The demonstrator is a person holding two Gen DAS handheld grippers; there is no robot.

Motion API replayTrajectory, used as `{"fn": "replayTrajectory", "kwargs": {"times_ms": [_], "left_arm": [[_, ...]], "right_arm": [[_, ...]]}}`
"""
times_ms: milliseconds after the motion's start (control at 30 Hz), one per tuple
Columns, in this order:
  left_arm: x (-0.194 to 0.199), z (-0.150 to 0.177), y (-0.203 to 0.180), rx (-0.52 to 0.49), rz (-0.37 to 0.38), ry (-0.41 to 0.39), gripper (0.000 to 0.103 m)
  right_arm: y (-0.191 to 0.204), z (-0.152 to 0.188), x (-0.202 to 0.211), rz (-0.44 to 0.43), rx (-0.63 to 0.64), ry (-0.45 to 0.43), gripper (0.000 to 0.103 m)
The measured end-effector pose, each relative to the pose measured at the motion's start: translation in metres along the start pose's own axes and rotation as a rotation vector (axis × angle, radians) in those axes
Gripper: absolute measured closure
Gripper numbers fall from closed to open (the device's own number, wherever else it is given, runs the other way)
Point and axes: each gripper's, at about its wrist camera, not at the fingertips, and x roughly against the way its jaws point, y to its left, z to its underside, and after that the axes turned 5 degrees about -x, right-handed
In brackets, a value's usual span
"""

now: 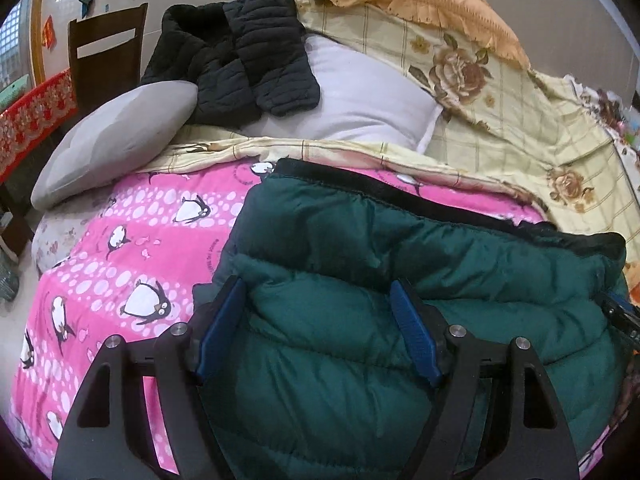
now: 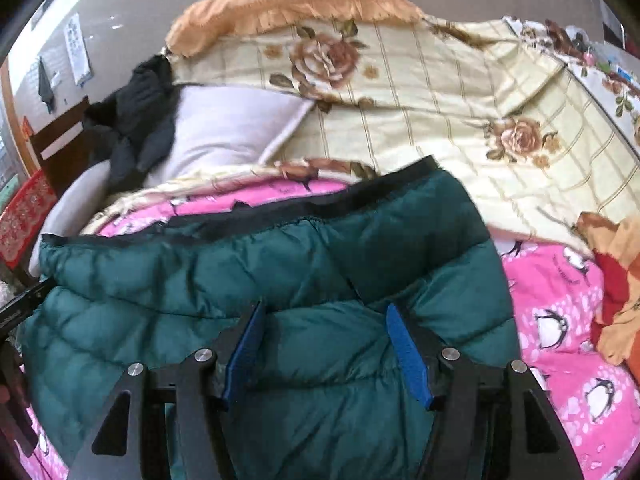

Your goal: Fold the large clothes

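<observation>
A: What is covering the bed [image 1: 52,240] just ahead of the left gripper [image 1: 320,320]?

B: A pink penguin blanket [image 1: 132,248] is lying across it, and a dark green puffer jacket [image 1: 400,280] is resting on that, right under the gripper.

A: And farther out?

B: A cream floral quilt [image 1: 500,128] is spreading beyond the jacket, a white pillow [image 1: 360,108] and a grey pillow [image 1: 112,136] are sitting ahead and to the left, and a black quilted coat [image 1: 244,64] is lying over the white pillow.
</observation>
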Motion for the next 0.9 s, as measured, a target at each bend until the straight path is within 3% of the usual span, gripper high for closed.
{"fn": "replayTrajectory", "kwargs": {"times_ms": [300, 467, 567, 667, 900], "left_arm": [[-0.007, 0.003, 0.001, -0.004, -0.003, 0.002, 0.024], [0.014, 0.009, 0.001, -0.017, -0.003, -0.037, 0.024], [0.030, 0.014, 0.004, -0.030, 0.015, -0.050, 0.024], [0.045, 0.019, 0.007, -0.042, 0.026, -0.048, 0.024], [0.077, 0.036, 0.025, -0.022, 0.063, -0.057, 0.024]], "right_arm": [[0.002, -0.004, -0.010, 0.009, 0.036, 0.006, 0.041], [0.003, 0.007, 0.032, -0.065, 0.018, -0.050, 0.012], [0.002, 0.015, 0.056, -0.078, 0.035, -0.060, 0.011], [-0.005, 0.023, 0.070, -0.120, 0.017, -0.014, 0.011], [-0.016, 0.048, 0.098, -0.109, 0.031, -0.019, 0.011]]}}
